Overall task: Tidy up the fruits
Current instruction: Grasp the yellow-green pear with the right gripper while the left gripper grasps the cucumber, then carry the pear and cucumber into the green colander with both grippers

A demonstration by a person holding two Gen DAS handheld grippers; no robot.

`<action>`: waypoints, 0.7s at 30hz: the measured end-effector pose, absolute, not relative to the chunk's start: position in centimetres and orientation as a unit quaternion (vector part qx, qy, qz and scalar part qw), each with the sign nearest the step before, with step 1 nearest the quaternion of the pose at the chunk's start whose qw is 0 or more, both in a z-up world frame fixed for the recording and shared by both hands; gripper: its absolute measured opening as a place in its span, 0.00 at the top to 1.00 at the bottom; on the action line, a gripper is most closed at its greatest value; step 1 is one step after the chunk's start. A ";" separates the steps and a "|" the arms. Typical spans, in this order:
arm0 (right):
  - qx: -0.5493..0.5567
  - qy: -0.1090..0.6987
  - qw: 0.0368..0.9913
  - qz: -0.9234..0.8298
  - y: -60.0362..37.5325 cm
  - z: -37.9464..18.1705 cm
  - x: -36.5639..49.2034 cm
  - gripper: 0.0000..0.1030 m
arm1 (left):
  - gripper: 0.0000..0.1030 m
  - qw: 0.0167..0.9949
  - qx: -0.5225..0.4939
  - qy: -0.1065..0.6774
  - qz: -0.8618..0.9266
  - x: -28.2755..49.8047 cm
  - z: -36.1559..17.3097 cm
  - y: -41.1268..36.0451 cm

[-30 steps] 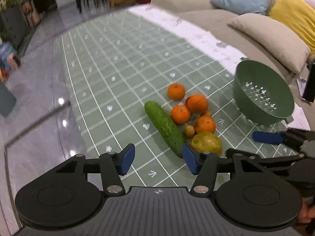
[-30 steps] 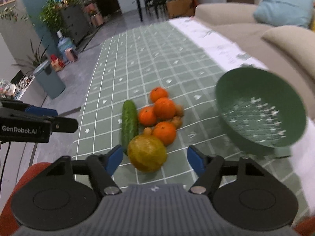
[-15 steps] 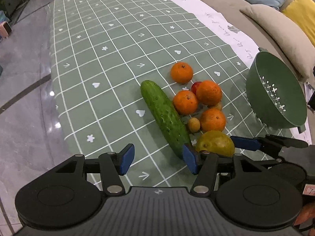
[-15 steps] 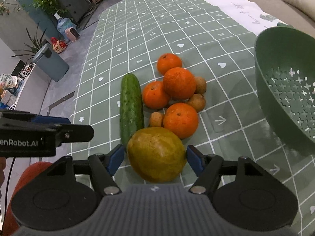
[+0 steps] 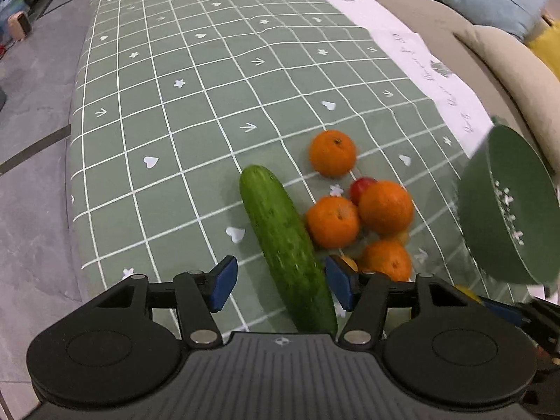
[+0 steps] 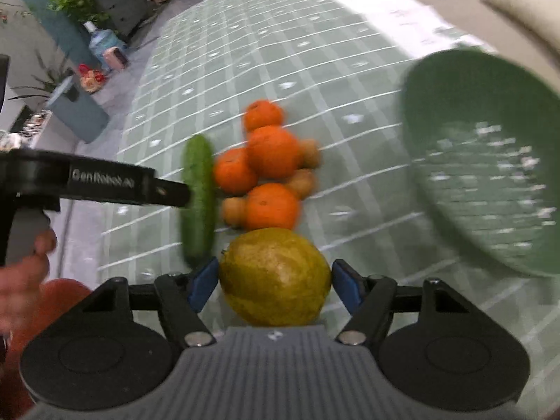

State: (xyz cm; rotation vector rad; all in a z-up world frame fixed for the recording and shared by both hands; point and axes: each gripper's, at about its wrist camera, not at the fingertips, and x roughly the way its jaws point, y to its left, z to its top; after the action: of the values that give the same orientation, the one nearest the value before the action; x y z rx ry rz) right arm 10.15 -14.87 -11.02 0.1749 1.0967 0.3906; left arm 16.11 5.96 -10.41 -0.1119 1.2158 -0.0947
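Note:
A long green cucumber (image 5: 285, 241) lies on the green checked tablecloth (image 5: 175, 122). Its near end sits between the fingers of my left gripper (image 5: 281, 288), closer to the right pad. The jaws are opening and the pads do not press on it. Beside it are several oranges (image 5: 332, 222), a small red fruit (image 5: 362, 187) and small brown fruits (image 6: 301, 182). A big yellow-green fruit (image 6: 276, 255) fills the gap of my right gripper (image 6: 274, 287); the pads flank it closely without a visible squeeze. A green colander (image 6: 490, 157) stands to the right.
A beige sofa with blue and yellow cushions (image 5: 507, 52) runs along the table's right side. Grey floor (image 5: 31, 175) lies past the left edge, with plants and a water bottle (image 6: 101, 43) beyond. A hand (image 6: 24, 273) holds the left gripper's handle.
Both grippers have come down and forward toward the fruit pile. The cucumber's end now lies between the left fingers, and the yellow-green fruit sits between the right fingers.

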 end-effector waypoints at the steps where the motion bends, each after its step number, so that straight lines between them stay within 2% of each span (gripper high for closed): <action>1: 0.074 0.516 0.835 0.176 -15.4 -11.0 10.1 0.35 | 0.33 0.817 -0.055 0.573 -0.040 16.5 -10.6 6.0; 7: 0.094 0.519 0.835 0.157 -17.3 -11.7 10.4 0.35 | 0.36 0.811 -0.052 0.583 -0.026 18.0 -11.6 5.4; 10: 0.097 0.520 0.834 0.156 -17.7 -11.8 10.1 0.35 | 0.41 0.806 -0.048 0.590 -0.026 18.3 -12.2 5.1; 21: 0.114 0.526 0.829 0.149 -18.6 -12.8 10.3 0.34 | 0.44 0.803 -0.042 0.594 -0.023 18.3 -11.7 5.8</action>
State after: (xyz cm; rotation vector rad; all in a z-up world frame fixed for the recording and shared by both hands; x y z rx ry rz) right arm 10.29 -18.61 -12.84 0.2429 1.1170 0.3154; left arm 18.29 5.82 -11.67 -0.0894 1.2726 -0.0501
